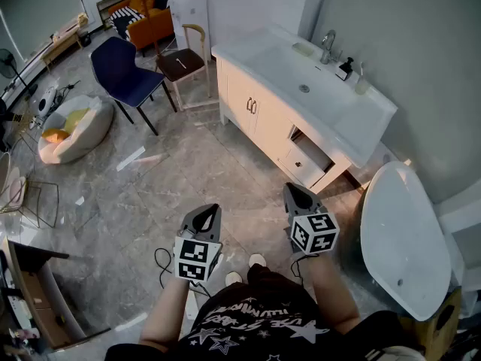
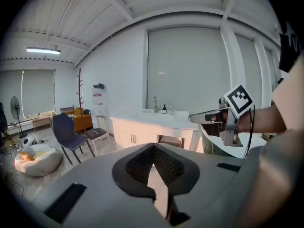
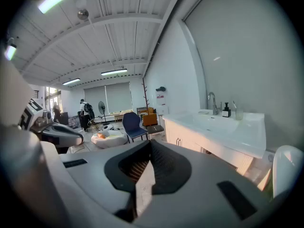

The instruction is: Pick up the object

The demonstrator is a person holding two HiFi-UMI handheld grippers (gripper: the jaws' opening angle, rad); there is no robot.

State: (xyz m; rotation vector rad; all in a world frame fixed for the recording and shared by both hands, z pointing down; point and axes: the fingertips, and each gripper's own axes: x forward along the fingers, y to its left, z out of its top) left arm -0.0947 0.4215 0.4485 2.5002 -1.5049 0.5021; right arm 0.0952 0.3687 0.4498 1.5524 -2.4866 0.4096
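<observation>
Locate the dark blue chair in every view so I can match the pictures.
Head view: the dark blue chair is at upper left, on the floor.
Left gripper view: it is at left of middle, in front of the orange seat.
Right gripper view: it is just left of centre, small, beyond the jaws.
Shared landmark: the white vanity with its faucet stands to the chair's right in all three.

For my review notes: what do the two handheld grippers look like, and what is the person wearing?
The left gripper and right gripper are grey wedge-shaped shells tapering to a point, with black textured pads inside. Each carries a white cube with black square markers. A thin black cable trails from the left one. The person wears a black shirt printed with white stars and lettering.
</observation>
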